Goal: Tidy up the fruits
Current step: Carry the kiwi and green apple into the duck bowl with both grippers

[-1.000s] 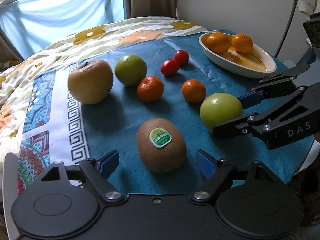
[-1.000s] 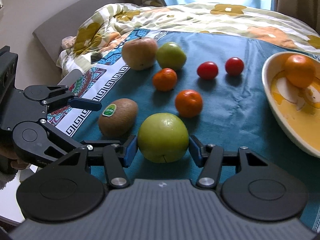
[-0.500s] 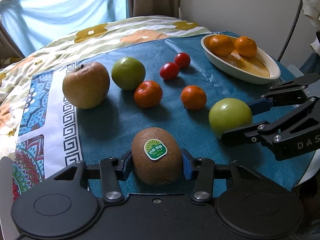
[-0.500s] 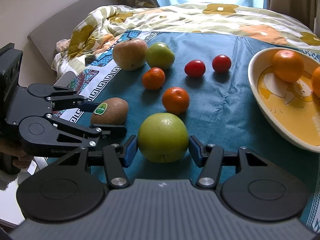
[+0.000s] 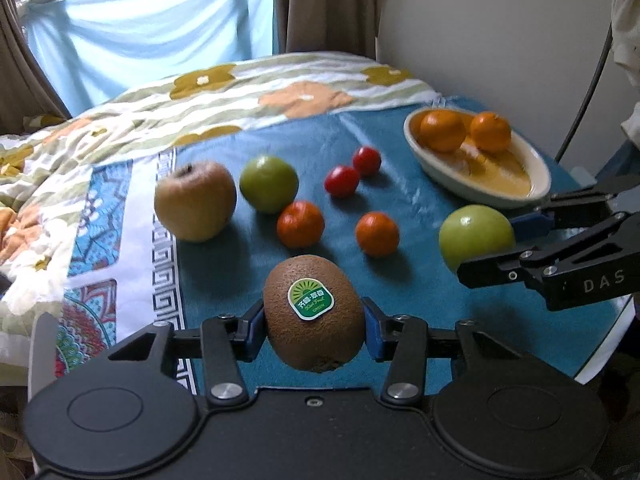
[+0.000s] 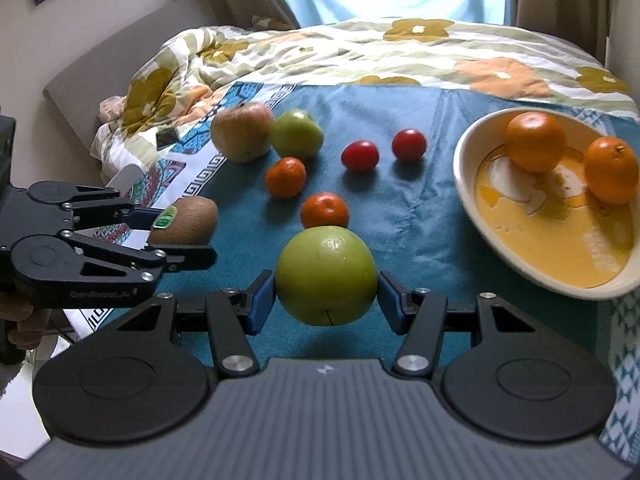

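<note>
The left gripper (image 5: 314,326) is clenched on a fuzzy brown oval kiwi with a green sticker (image 5: 314,312): a blue pad presses each side of the fruit. In the right wrist view this kiwi (image 6: 188,220) hangs above the cloth, with its shadow below it.

Beyond the left gripper and to its left, a large brownish-yellow round apple (image 5: 195,200) sits on the teal blue tablecloth (image 5: 420,280), at the edge of the cloth's white patterned border. Just to the right of that apple, and close against it in the right wrist view, is a small round green apple (image 5: 269,184). Straight ahead of the held kiwi lies a reddish-orange mandarin (image 5: 300,224), with a second reddish-orange mandarin (image 5: 377,234) to the right of it, the two apart. Farther out past both lie two small red cherry tomatoes (image 5: 352,172), side by side.

To the right of the left gripper, the right gripper (image 6: 326,300) grasps a large smooth green apple (image 6: 326,276), its blue pads tight on either flank. The apple is off the cloth, a dark shadow lying under it.

Ahead of the right gripper and to its right stands a cream oval ceramic dish with a yellow inside (image 6: 472,200), on the teal cloth. Two bright orange tangerines (image 6: 572,152) rest in its far end, one beside the other.

A floral quilt in cream, ochre and orange (image 6: 360,52) covers the surface beyond the cloth.
</note>
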`<state>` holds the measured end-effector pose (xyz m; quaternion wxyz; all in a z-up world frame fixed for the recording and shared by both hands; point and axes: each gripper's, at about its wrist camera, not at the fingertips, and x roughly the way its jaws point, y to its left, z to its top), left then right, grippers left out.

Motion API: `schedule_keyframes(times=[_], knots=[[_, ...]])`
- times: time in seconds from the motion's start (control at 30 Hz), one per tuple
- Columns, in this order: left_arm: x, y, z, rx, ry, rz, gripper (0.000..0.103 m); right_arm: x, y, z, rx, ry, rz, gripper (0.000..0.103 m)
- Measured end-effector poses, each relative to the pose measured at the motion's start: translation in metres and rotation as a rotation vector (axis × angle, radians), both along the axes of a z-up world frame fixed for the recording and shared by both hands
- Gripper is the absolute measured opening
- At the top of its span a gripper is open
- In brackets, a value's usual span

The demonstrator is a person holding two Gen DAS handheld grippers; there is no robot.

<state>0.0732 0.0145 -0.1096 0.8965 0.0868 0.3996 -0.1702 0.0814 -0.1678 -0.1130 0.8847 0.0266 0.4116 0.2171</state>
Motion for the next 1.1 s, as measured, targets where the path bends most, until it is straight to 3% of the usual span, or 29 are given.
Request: schedule_keyframes(times=[0.33,0.6,0.87,1.1], knots=[[-0.009,-0.040,0.048,-0.056,-0.041,0.017,0.052,-0.012,-0.039,0.038,-0.042,-0.038,-0.040,0.070],[0.000,-0.093,0.069,-0.086,-0.062,-0.005,0.052,-0.010,-0.094,0.057,-0.052,-0.055,-0.103,0.070],[0.025,-0.152,0.064,-0.092,-0.054,-0.037,0.052,0.006,-0.152,0.065,-0.071,-0.057,-0.147,0.070],[0.053,-0.199,0.036,-0.077,-0.006,-0.055,0.052,0.030,-0.189,0.057,-0.099,-0.052,-0.140,0.070]])
